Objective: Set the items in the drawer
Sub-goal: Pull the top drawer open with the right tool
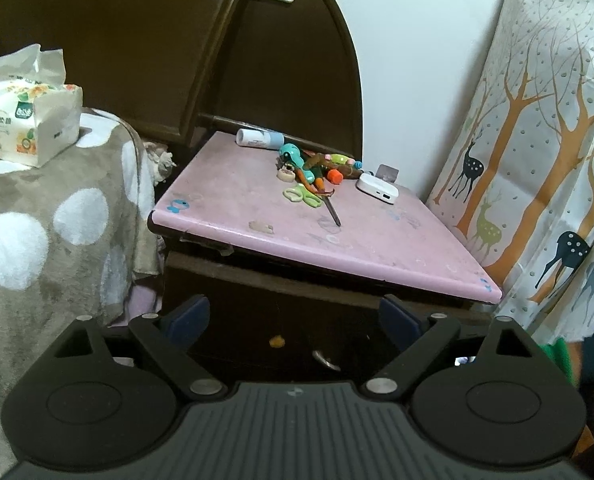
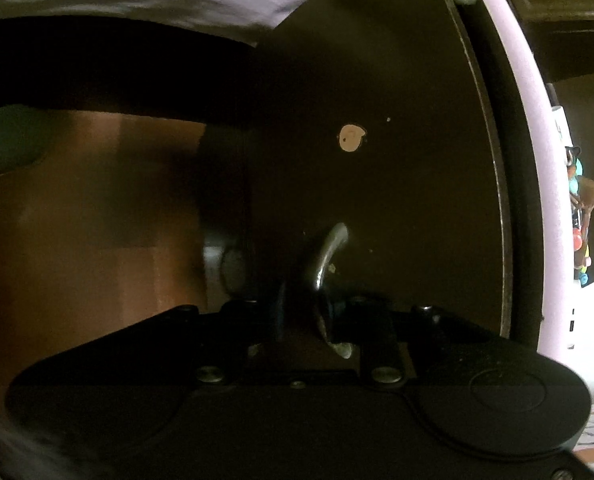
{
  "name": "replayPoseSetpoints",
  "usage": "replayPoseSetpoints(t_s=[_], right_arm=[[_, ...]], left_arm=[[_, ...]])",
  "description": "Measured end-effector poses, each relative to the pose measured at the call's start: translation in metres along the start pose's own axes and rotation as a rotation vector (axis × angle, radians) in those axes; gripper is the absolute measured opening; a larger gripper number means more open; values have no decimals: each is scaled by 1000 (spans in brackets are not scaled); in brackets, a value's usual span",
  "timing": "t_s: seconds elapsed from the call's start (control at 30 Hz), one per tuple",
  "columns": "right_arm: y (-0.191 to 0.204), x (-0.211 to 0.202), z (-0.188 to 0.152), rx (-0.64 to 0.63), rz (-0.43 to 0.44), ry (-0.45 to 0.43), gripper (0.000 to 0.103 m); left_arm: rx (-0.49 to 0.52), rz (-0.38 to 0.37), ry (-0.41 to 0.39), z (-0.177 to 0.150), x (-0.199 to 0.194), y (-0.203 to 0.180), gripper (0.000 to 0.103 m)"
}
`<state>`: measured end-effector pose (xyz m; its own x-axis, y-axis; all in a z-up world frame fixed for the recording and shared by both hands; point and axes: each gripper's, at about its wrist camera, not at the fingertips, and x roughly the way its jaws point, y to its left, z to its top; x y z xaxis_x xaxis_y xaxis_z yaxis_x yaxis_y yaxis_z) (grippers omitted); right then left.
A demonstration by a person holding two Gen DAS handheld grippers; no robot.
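In the left wrist view a pink-topped nightstand carries green scissors, a heap of small colourful toys, a white tube and a white power bank. Its dark drawer front has a metal handle. My left gripper is open and empty in front of the drawer. In the right wrist view my right gripper is rolled sideways against the drawer front, its fingers closed around the metal handle.
A bed with a spotted grey blanket and a tissue pack lies left of the nightstand. A deer-print curtain hangs on the right. A dark headboard stands behind.
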<state>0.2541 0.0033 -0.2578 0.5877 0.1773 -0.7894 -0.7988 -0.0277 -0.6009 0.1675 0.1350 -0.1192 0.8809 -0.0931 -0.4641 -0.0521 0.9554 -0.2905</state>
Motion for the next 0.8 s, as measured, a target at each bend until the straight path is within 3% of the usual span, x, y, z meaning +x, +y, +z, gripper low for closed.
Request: replayPoseSetpoints(t_s=[0.23,0.53,0.67,0.8], right_arm=[[13,-19,-3,45,-19,-5,21],[13,-27,0,-14,61,-2,22],[38,-48,-5,-47,105,-33,21],[63,-66,-9,15,89,-57,21]], left_arm=[[21,4,-11,0,-7,-4,92],[21,15,-22,2,-12,-2,92],[22,17,-26,3,-14,-1,92],[28,13,-29,3,-16,-2,92]])
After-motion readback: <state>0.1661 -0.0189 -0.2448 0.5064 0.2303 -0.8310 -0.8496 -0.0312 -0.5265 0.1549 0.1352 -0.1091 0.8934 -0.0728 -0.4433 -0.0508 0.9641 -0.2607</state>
